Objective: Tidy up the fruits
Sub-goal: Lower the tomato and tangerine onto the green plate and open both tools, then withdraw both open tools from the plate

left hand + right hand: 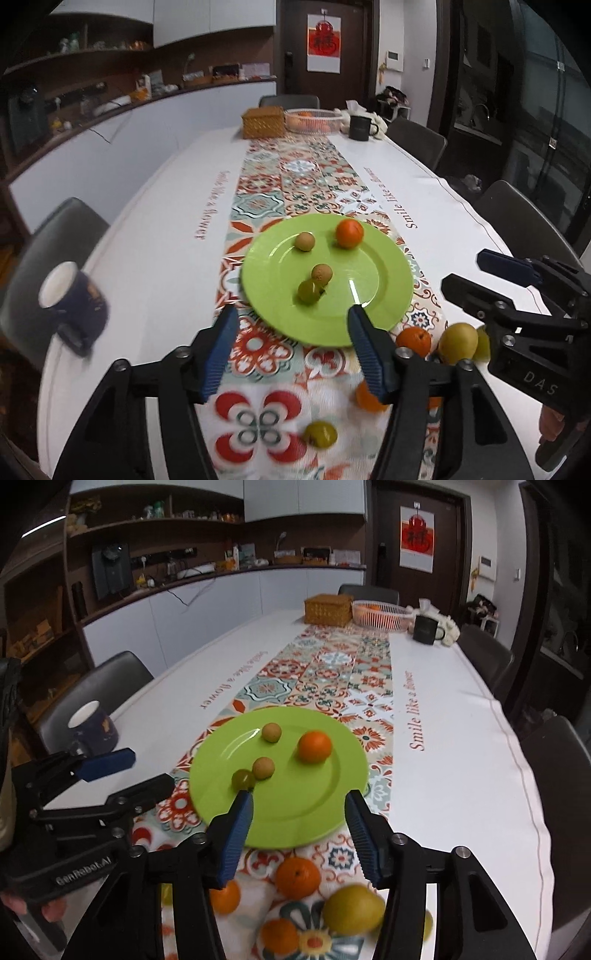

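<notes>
A green plate sits on the patterned runner down the middle of the desk, toward its near end. On the plate lie four fruits: an orange toward the far right rim, a small tan round fruit to its left, a second tan fruit near the centre, and a green grape-like fruit touching it on the near side. All are round, so none shows a long axis or a clear pointing direction.

More fruit waits on the runner in front of the plate: an orange beside the near rim, another orange to its left, a third nearer still, a large yellow-green fruit, and in the left wrist view a small green fruit, blurred.

The left hand-held gripper hangs above the near rim of the plate, its blue fingers spread with nothing between them. The right hand-held gripper hovers likewise over the near rim, jaws apart and empty.

A dark blue mug stands near the desk's left edge. At the far end are a wicker box, a white basket and a black mug. The white cloth on both sides of the runner lies bare, leaving wide room right of the plate.
</notes>
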### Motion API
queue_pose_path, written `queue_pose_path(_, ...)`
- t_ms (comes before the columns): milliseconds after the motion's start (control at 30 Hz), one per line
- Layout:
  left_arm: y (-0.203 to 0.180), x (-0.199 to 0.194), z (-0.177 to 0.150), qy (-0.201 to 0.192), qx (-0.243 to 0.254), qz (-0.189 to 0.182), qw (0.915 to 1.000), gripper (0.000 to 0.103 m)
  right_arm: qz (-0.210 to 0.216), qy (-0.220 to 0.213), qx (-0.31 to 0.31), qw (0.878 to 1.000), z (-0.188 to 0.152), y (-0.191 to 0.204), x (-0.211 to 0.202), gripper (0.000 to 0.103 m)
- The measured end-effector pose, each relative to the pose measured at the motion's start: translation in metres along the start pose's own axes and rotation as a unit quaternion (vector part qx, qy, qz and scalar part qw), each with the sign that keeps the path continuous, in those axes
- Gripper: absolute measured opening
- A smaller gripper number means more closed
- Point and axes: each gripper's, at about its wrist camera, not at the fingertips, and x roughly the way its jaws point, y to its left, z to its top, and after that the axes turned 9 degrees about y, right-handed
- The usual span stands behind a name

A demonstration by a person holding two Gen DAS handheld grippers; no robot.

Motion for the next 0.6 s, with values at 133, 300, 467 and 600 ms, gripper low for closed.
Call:
queue_pose_path(133, -0.003, -0.029, -0.014, -0.023, -0.002, 0.011, 0.9997, 0.072, -0.003, -0.024, 0.002, 1.000, -0.016, 0.006, -0.029, 0.061)
queue_pose_path(300, -0.007, -0.055, -0.032, -0.051, -0.001, 0.026, 0.9984, 0.085, -0.006, -0.049, 0.005, 0.999, -0.038, 0.013, -0.057, 0.067)
queue_pose_path(467, -0.008, -0.065, -0.051, -0.058, -0.004, 0.037, 0.9976, 0.091, -0.022, -0.060, -0.006, 0.998, -0.050, 0.017, -0.071, 0.073)
queue_pose_path(600, -0.009, -0.066, -0.063, -0.055, -0.008, 0.035, 0.9978, 0.092, -0.025, -0.066, 0.001, 0.998, -0.061, 0.015, -0.078, 0.073)
